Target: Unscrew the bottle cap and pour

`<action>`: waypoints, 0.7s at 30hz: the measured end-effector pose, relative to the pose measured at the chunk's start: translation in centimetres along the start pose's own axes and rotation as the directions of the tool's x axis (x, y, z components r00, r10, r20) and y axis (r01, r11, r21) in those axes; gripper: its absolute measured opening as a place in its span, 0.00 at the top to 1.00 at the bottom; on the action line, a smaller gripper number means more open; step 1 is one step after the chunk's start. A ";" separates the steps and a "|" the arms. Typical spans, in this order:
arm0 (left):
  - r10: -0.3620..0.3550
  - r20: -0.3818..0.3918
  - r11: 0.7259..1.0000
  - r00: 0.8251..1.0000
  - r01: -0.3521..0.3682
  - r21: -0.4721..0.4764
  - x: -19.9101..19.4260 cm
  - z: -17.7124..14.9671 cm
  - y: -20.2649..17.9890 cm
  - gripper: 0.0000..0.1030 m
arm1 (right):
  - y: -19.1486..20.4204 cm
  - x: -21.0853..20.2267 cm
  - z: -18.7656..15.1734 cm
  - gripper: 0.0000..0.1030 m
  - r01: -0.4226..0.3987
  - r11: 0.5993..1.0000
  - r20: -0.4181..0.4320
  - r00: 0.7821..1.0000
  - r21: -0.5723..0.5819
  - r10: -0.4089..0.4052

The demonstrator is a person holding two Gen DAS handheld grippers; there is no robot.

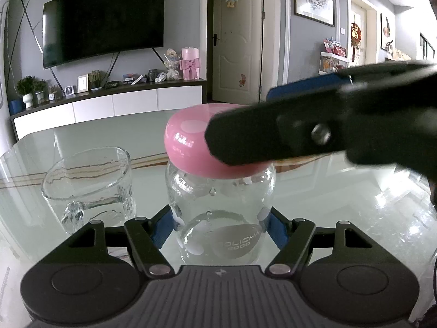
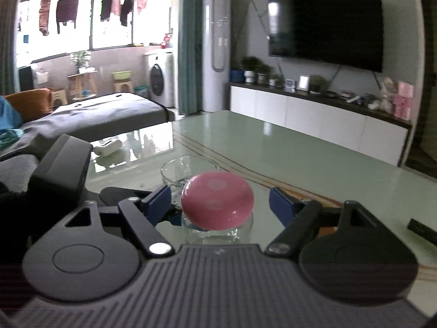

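Observation:
A clear glass bottle (image 1: 218, 218) with a pink round cap (image 1: 188, 142) stands on the glass table (image 1: 109, 131). My left gripper (image 1: 218, 227) is shut on the bottle's body, blue pads touching both sides. My right gripper (image 2: 220, 199) is open around the pink cap (image 2: 218, 203), with a gap on each side. It reaches in from the right in the left wrist view, one finger (image 1: 259, 136) in front of the cap. An empty clear glass cup (image 1: 90, 186) stands left of the bottle and also shows behind the cap in the right wrist view (image 2: 180, 170).
A white TV cabinet (image 1: 109, 104) with ornaments and a wall TV (image 1: 103, 22) lie beyond the table. A dark flat object (image 2: 422, 231) lies on the table at the right. A sofa (image 2: 82, 120) stands to the left.

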State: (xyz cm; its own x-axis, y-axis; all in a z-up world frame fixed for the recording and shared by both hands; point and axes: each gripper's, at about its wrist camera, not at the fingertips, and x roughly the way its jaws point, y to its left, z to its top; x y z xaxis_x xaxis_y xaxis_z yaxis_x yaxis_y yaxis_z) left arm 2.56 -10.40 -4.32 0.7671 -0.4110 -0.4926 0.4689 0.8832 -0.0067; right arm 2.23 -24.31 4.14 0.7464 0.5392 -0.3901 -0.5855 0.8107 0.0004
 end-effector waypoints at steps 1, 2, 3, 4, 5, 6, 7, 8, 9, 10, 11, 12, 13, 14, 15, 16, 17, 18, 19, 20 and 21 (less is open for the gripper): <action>-0.002 0.000 1.000 1.000 0.002 -0.003 0.0 0.0 0.0 0.28 | 0.1 0.2 0.0 0.23 0.013 1.000 -0.001 1.000 0.008 -0.013; -0.003 -0.001 1.000 1.000 0.003 -0.006 0.0 0.0 0.1 0.28 | 0.3 0.3 0.0 0.23 0.024 1.000 -0.005 1.000 0.013 -0.024; -0.007 -0.003 1.000 1.000 0.007 -0.010 0.0 0.0 0.1 0.27 | 0.4 0.5 0.0 0.24 0.035 0.999 -0.009 0.999 0.017 -0.035; -0.009 -0.003 1.000 1.000 0.009 -0.013 0.0 0.0 0.1 0.27 | 0.6 0.7 0.0 0.25 0.046 0.999 -0.013 0.999 0.021 -0.046; -0.010 -0.003 1.000 1.000 0.009 -0.015 0.0 0.0 0.1 0.27 | 0.7 0.9 0.0 0.27 0.058 0.998 -0.017 0.998 0.026 -0.057; -0.011 -0.003 1.000 1.000 0.011 -0.017 0.0 -0.1 0.2 0.27 | 0.9 1.1 0.0 0.28 0.066 0.998 -0.024 0.998 0.022 -0.066; -0.011 -0.002 1.000 1.000 0.011 -0.017 0.0 -0.1 0.2 0.27 | 0.9 1.2 0.0 0.28 0.068 0.997 -0.025 0.997 0.021 -0.068; -0.011 -0.002 1.000 1.000 0.011 -0.018 0.0 -0.1 0.1 0.27 | 1.2 1.7 -0.1 0.29 0.078 0.997 -0.036 0.996 0.012 -0.078; -0.011 -0.002 1.000 1.000 0.011 -0.018 0.0 -0.1 0.1 0.28 | 1.3 1.9 -0.2 0.30 0.082 0.997 -0.040 0.996 0.011 -0.081; -0.012 -0.002 1.000 1.000 0.012 -0.018 0.0 -0.1 0.1 0.28 | 1.3 2.0 -0.2 0.30 0.084 0.996 -0.043 0.996 0.011 -0.083; -0.012 -0.003 1.000 1.000 0.012 -0.019 0.0 -0.2 0.1 0.28 | 1.4 2.0 -0.3 0.30 0.086 0.996 -0.044 0.995 0.011 -0.085; -0.013 -0.003 1.000 1.000 0.013 -0.020 0.0 -0.2 0.1 0.28 | 1.4 2.0 -0.3 0.30 0.088 0.996 -0.044 0.995 0.011 -0.087; -0.014 -0.003 1.000 1.000 0.014 -0.021 0.0 -0.2 0.1 0.28 | 1.4 2.0 -0.4 0.30 0.090 0.996 -0.044 0.995 0.008 -0.090; -0.014 -0.003 1.000 1.000 0.013 -0.021 0.0 -0.2 0.2 0.28 | 1.4 2.0 -0.4 0.30 0.093 0.996 -0.045 0.995 0.005 -0.093; -0.013 -0.003 1.000 1.000 0.013 -0.020 0.0 -0.2 0.2 0.28 | 1.4 2.1 -0.4 0.30 0.095 0.996 -0.045 0.995 0.003 -0.094; -0.013 -0.002 1.000 1.000 0.013 -0.020 -0.1 -0.2 0.2 0.28 | 1.4 2.1 -0.4 0.30 0.096 0.995 -0.045 0.994 0.000 -0.095; -0.013 -0.002 1.000 1.000 0.013 -0.020 -0.1 -0.2 0.2 0.28 | 1.6 2.0 -0.3 0.30 0.096 0.995 -0.046 0.994 0.000 -0.096; -0.013 -0.003 1.000 1.000 0.013 -0.020 -0.1 -0.3 0.2 0.28 | 1.6 2.0 -0.2 0.30 0.097 0.995 -0.046 0.994 -0.001 -0.097; -0.013 -0.002 1.000 1.000 0.013 -0.020 -0.2 -0.4 0.2 0.28 | 1.6 2.0 -0.2 0.30 0.097 0.995 -0.046 0.994 -0.002 -0.097; -0.013 -0.002 1.000 1.000 0.013 -0.018 -0.1 -0.6 0.1 0.28 | 1.6 2.0 -0.3 0.30 0.096 0.995 -0.046 0.994 -0.003 -0.096; -0.013 -0.002 1.000 1.000 0.013 -0.018 -0.2 -0.7 0.1 0.28 | 1.6 2.0 -0.2 0.31 0.097 0.995 -0.045 0.994 -0.004 -0.097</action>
State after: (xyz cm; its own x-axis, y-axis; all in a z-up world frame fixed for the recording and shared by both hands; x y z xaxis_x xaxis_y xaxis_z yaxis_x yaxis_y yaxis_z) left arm 2.20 -10.07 -4.84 0.7602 -0.4218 -0.4942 0.4708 0.8818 -0.0283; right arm 2.66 -21.96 3.14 0.7846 0.4471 -0.4296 -0.5115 0.8583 -0.0407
